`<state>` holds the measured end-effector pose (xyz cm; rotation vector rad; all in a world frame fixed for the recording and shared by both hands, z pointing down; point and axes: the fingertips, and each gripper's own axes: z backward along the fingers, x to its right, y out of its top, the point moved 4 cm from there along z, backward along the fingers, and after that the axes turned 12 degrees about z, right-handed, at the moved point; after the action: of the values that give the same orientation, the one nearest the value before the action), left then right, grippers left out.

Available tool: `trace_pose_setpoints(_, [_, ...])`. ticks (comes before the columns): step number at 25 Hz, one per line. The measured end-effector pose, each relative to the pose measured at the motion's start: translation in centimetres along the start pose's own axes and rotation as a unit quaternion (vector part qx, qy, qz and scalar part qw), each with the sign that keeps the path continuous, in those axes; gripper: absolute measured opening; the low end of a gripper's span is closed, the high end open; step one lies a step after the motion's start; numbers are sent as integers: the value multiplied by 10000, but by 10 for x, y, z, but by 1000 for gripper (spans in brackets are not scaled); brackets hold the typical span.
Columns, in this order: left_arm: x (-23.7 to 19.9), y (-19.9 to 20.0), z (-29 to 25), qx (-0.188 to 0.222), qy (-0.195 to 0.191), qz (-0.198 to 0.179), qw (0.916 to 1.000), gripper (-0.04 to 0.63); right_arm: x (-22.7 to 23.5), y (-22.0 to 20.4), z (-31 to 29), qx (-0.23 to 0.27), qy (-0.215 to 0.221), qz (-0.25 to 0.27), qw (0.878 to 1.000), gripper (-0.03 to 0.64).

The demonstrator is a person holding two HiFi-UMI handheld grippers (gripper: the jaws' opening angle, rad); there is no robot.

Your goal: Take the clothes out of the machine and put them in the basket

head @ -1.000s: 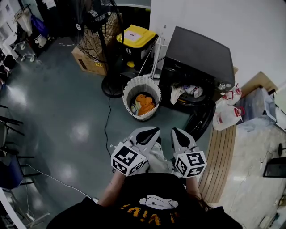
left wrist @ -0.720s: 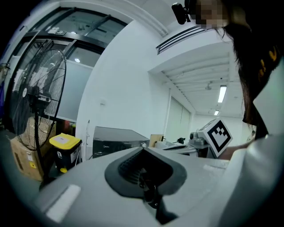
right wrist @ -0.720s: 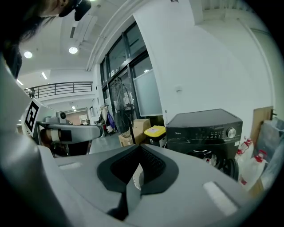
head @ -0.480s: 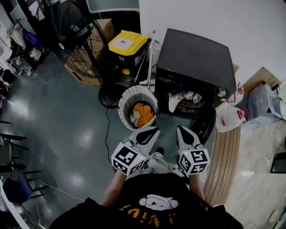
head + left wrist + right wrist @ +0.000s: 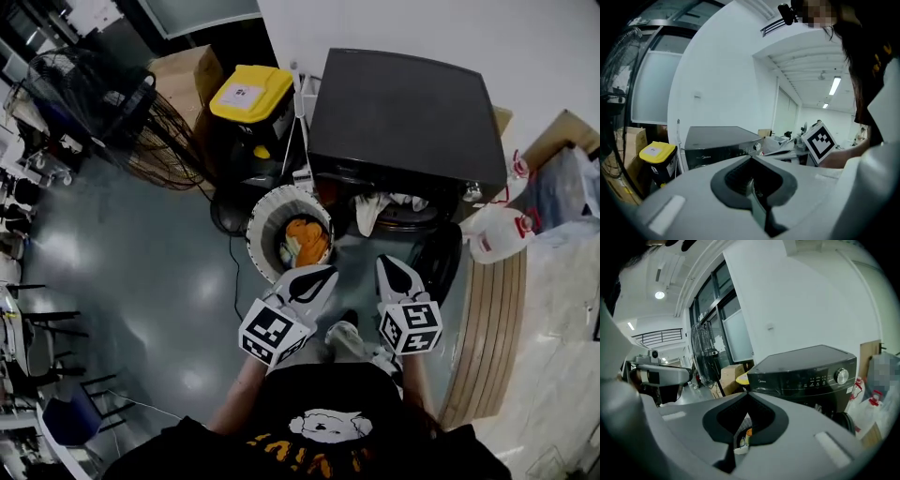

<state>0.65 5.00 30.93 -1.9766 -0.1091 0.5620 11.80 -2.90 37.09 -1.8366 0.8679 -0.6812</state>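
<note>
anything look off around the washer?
Only at the washer: its door is open, and pale clothes spill over the lip of the opening, one piece dangling down the front. The basket stands upright beside it. No spill or damage shows.

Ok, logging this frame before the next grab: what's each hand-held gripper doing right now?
Left hand-held gripper: closed, holding nothing.
Right hand-held gripper: closed, holding nothing.

Machine point(image 5: 806, 376) front: brand reads, probably, "Midea". White label point(image 5: 246, 92) on yellow lid point(image 5: 270, 82): illegible.
</note>
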Motion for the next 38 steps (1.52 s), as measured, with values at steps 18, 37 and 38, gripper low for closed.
trace_pose_setpoints(18, [-73,-34,-95,-778,-890,-333,9924,0,47,-75,-82,-205,-793,-745,9939,41])
trace_pose_setpoints(37, [-201,-103,-159,-1375,-1498,-956,9744,9,84,-250,-227,-1164,-1368,-1111,9774,158])
trace_pose_setpoints(38, [-204,-105,-162,-1392,-1503,-985,9738,11,88,-258,-233,-1200,-1347,-1170,9766,168])
